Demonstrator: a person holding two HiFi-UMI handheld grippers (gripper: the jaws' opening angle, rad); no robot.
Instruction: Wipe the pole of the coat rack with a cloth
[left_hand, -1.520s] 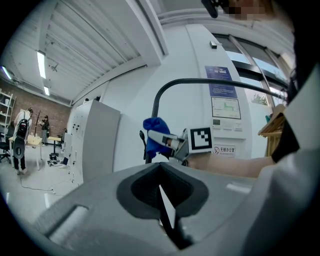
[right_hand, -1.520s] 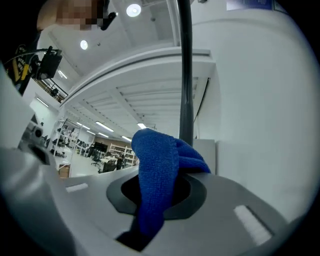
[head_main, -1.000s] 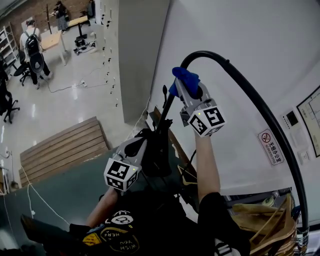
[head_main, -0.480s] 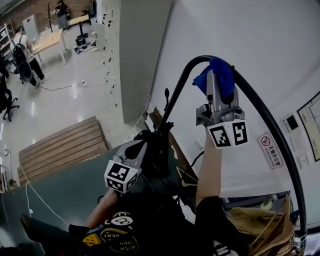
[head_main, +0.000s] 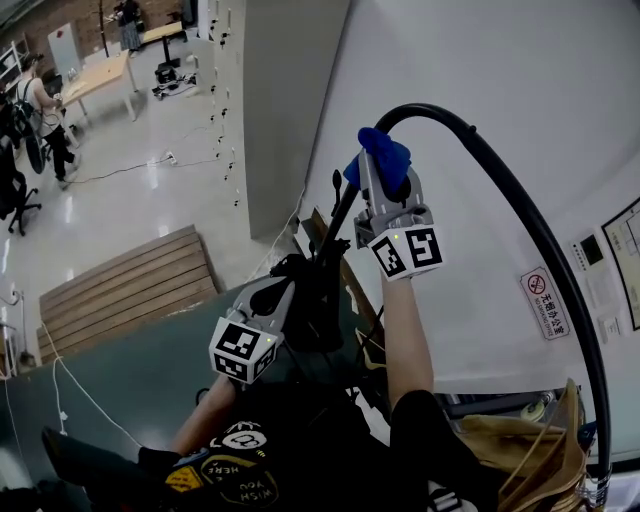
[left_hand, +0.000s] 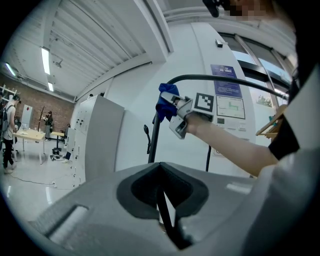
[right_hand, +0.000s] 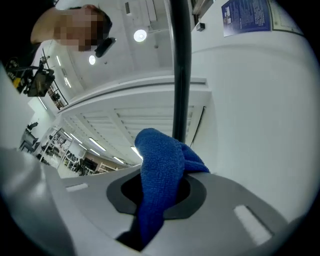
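Note:
The black coat rack pole (head_main: 336, 222) rises and bends over into an arch (head_main: 520, 215). My right gripper (head_main: 384, 168) is shut on a blue cloth (head_main: 381, 155), which is pressed to the pole just below the bend. In the right gripper view the cloth (right_hand: 160, 172) fills the jaws and the pole (right_hand: 181, 75) runs up behind it. My left gripper (head_main: 283, 292) is lower down, shut on a thin black part of the rack (left_hand: 165, 212), among dark hanging items. The left gripper view shows the cloth (left_hand: 164, 99) and the pole (left_hand: 153, 142) above.
A white wall with a sign (head_main: 545, 297) lies right behind the rack. Wooden hangers (head_main: 545, 450) are at the lower right. A wooden pallet (head_main: 130, 290) lies on the floor at the left, and a grey cabinet (head_main: 285, 110) stands beyond. People (head_main: 40, 110) stand by far desks.
My right gripper carried the cloth up over the top of the bend, then back down and left along the pole. The left gripper has stayed in place.

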